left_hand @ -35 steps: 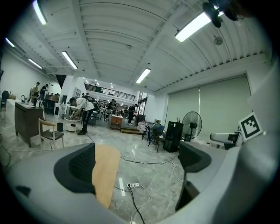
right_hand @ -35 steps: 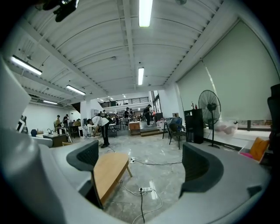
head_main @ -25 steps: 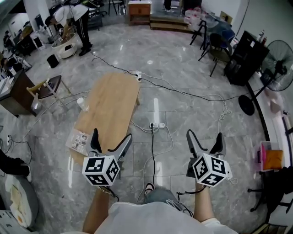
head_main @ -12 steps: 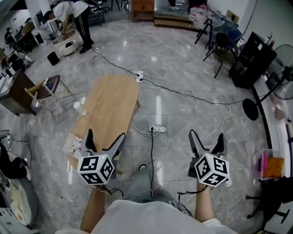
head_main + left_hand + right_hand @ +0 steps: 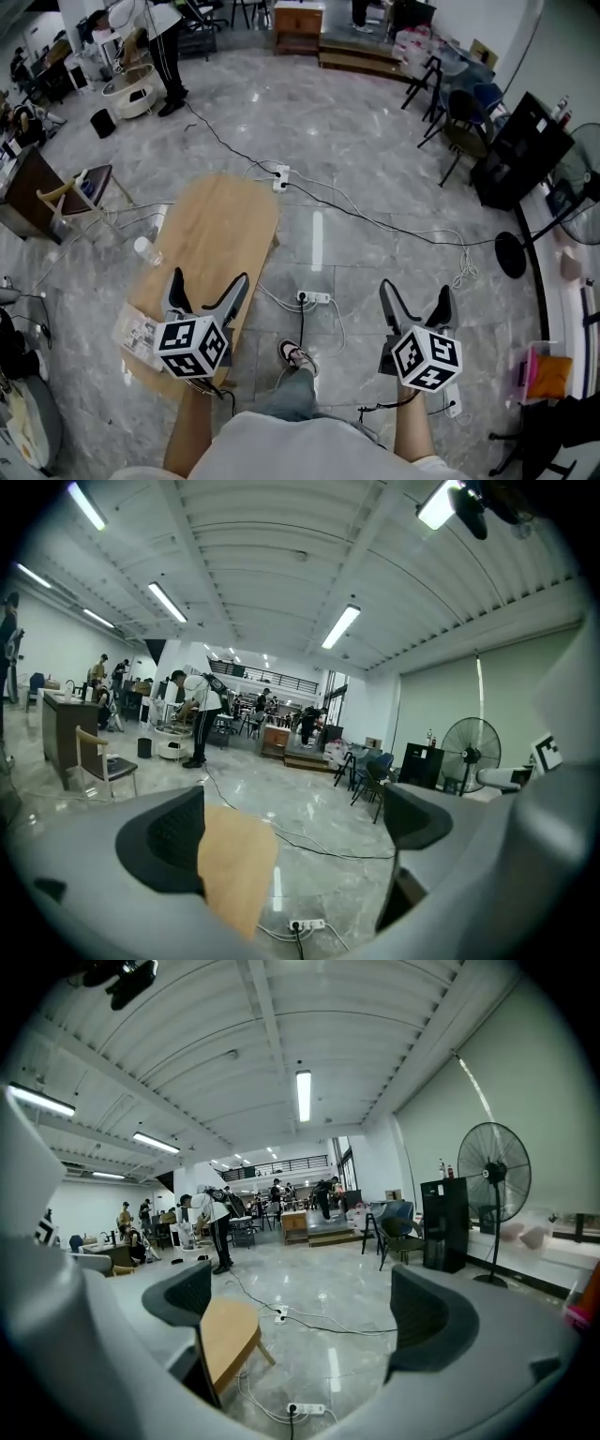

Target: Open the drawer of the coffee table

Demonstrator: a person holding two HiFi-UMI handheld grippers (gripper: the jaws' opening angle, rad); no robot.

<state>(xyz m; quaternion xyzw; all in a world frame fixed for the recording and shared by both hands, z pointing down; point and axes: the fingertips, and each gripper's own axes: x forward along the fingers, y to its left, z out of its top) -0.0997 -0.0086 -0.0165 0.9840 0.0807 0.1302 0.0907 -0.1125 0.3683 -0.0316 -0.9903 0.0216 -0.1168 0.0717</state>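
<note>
A long light-wood coffee table (image 5: pixel 214 246) with rounded ends stands on the grey marble floor; its drawer is not visible from here. My left gripper (image 5: pixel 204 291) hovers open over the table's near end, nothing between its jaws. My right gripper (image 5: pixel 417 306) is open too, held above bare floor to the table's right. The table top (image 5: pixel 234 864) shows low between the left gripper's jaws. In the right gripper view the table (image 5: pixel 225 1335) sits beside the left jaw.
A plastic bottle (image 5: pixel 145 249) and a printed leaflet (image 5: pixel 136 332) lie on the table's left side. A power strip (image 5: pixel 312 297) and cables cross the floor between the grippers. My shoe (image 5: pixel 298 356) is below it. A stool (image 5: pixel 82 187) stands left; chairs (image 5: pixel 461 122) and a fan base (image 5: pixel 512 253) right.
I have stepped closer to the table: it sits lower and nearer in the head view, and both grippers now hang a little lower in frame. Both stay open.
</note>
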